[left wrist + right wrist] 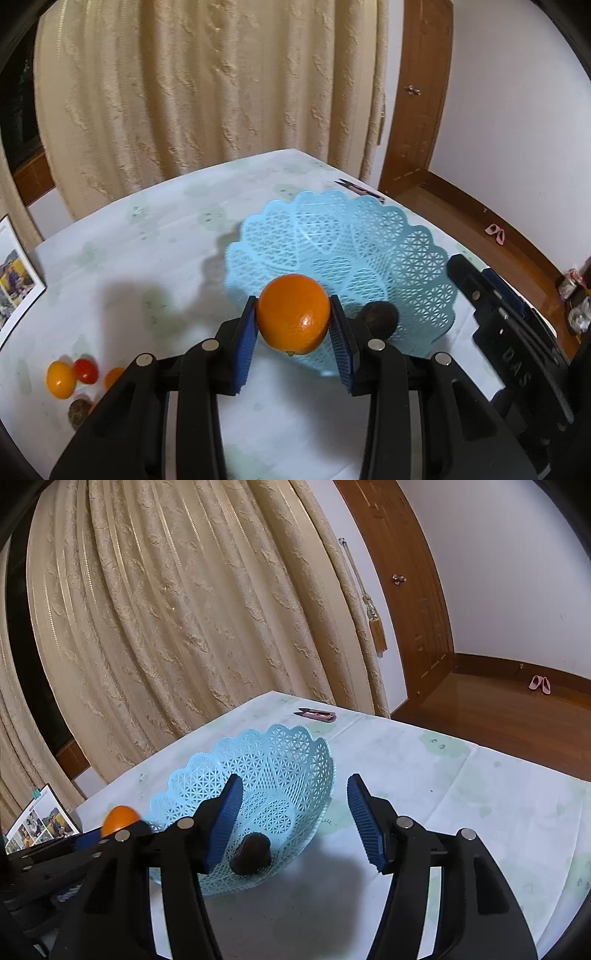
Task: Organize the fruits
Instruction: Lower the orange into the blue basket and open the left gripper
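Left tongs (293,325) clamped on an orange (293,317), blue pads (246,343) pressing both sides; fruit held clear of the table (147,266), over the near rim of the basket. In the right wrist view the orange (120,819) shows at far left behind black tong parts.

Right tongs (291,818) spread wide, nothing btwn the pads (364,819). Left pad hangs over the basket's inside, right pad beyond its rim over the cloth. No earlier frame to compare.

Basket (406,258): light blue plastic lattice w/ scalloped rim, sits toward the far right corner of the table. One dark round fruit (253,853) lies inside, on the near part of the floor; kind cannot be told.

Loose fruit near the table's left edge: yellow-orange one (60,378), small red one (85,370) touching it, another orange piece (113,376) partly hidden by the tongs, dark brownish one (78,410) just nearer the camera.

Pink-handled cutter (317,714) at far edge, well apart from basket. Photo frame (40,823) at left edge. Beige curtain (184,609) behind table.
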